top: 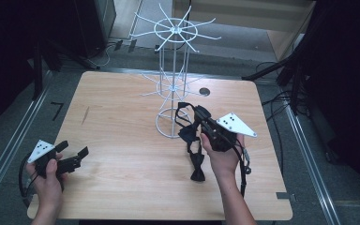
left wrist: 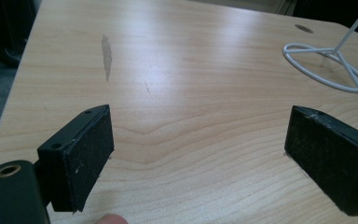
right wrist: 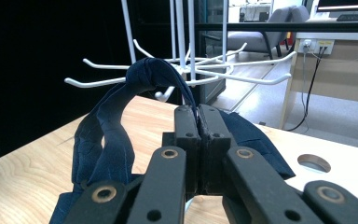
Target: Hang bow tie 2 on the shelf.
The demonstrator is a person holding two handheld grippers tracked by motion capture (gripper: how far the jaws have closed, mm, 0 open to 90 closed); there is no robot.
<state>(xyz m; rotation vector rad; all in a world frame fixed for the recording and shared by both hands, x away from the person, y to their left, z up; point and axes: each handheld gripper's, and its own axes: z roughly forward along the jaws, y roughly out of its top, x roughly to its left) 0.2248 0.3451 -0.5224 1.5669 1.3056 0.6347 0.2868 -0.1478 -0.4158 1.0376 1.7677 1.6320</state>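
The right claw point(right wrist: 199, 122) was clamped tight on a dark fabric strap point(right wrist: 116, 130), prob. a bow tie, held just in front of the white wire rack point(top: 173, 84), its tail resting on the worktop point(top: 122, 122). The left claw point(top: 72, 154) was wide open w/ nothing in it, low over the worktop's near-left corner.

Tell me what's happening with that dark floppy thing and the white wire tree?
A person is holding a gripper in each hand at a wooden table. The right gripper has its jaws shut on the strap of a dark bow tie and holds it up beside the white wire rack, with the bow dangling down to the table. The strap loop is close to the rack's lower hooks but not hung on one yet. The left gripper waits with open jaws near the table's left corner, holding nothing.
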